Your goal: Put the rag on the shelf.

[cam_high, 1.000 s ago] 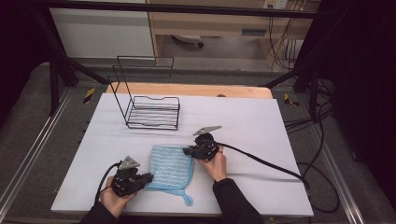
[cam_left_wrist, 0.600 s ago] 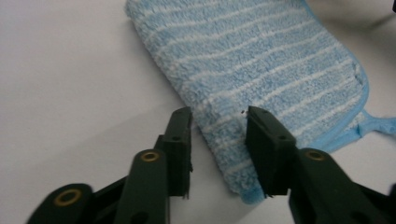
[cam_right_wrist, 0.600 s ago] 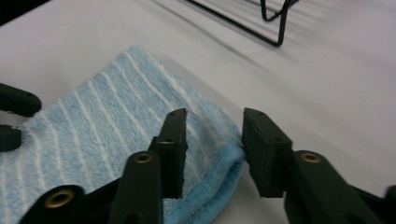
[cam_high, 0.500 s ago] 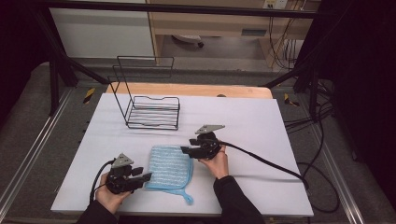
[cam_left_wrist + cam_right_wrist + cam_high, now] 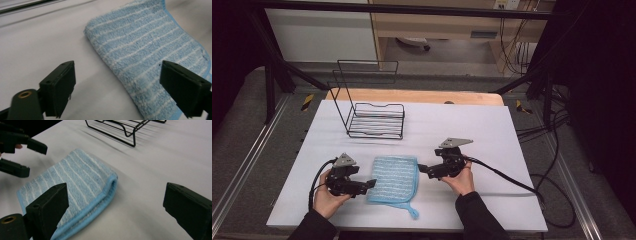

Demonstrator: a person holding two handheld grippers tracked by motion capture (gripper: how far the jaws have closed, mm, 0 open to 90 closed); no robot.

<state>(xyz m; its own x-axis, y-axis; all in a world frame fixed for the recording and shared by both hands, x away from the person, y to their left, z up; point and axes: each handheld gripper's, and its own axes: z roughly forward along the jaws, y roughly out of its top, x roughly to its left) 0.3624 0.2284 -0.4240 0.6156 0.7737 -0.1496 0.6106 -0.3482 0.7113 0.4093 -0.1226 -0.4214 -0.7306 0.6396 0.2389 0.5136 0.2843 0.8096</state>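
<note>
A folded light-blue cloth with white stripes lies flat on the white table, near the front. My left gripper is just off the cloth's left edge, pointing at it. Its jaws have just been opening and now stand open with nothing gripped. In the left gripper view the cloth lies ahead of the left gripper. My right gripper is just off the cloth's right edge. Its jaws have also just been opening and are empty. The right gripper view shows the cloth's folded edge beyond the right gripper.
A black wire rack stands at the back left of the table, also in the right gripper view. A wooden board runs along the far edge. The right gripper's black cable trails off to the right.
Both grippers went from shut to open and drew back a little from the cloth's two sides. The cloth stays flat on the table, released.
</note>
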